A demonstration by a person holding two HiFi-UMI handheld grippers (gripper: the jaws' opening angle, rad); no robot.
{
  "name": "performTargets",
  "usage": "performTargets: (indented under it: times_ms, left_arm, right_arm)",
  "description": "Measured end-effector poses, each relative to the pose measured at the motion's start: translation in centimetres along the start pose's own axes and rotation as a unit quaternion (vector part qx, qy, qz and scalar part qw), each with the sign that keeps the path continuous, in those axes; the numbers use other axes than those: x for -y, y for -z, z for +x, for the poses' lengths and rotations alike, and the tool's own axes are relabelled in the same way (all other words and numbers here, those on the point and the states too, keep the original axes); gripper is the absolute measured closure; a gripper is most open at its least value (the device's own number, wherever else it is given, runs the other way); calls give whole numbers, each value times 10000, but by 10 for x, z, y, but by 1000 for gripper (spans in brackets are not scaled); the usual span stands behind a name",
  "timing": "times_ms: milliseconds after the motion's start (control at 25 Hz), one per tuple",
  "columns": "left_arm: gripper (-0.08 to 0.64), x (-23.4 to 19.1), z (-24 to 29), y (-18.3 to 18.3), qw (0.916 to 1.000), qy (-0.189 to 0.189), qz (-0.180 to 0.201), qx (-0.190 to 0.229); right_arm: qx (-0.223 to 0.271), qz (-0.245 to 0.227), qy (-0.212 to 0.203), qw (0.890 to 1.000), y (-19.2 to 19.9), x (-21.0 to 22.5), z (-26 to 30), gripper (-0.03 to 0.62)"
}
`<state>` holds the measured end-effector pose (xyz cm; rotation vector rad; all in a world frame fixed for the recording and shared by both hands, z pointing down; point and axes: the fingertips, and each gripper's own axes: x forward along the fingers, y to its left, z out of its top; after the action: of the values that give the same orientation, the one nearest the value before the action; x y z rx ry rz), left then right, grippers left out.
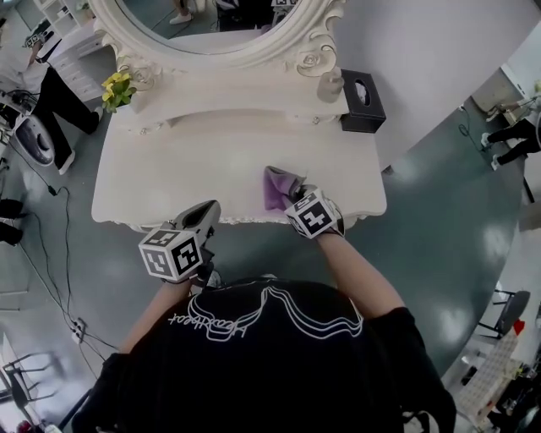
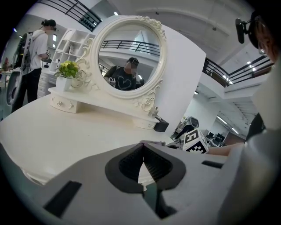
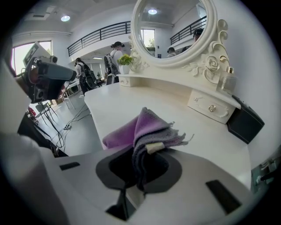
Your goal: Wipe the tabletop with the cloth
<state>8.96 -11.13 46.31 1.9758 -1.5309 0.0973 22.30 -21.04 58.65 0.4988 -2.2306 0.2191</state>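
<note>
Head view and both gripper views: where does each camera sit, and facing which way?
Head view: on the person's head, looking steeply down at the white table; shows black shirt, left gripper, and right gripper holding the purple cloth.
Left gripper view: on the left gripper, looking along its shut, empty jaws across the table to the mirror.
Right gripper view: on the right gripper, looking along jaws shut on the cloth toward the mirror.
Shared: both gripper views show the mirror and potted plant.

Mirror [image 1: 211,21] top — beyond the head view's upper edge.
</note>
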Motion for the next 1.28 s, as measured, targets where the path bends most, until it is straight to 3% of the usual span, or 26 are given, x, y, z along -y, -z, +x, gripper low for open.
performTargets:
  times_ms: [1280]
  left_arm:
    - [555, 77, 61, 19, 9989, 447, 96, -140]
  right_arm:
    - [-195, 719, 819, 9939, 102, 109, -83, 543]
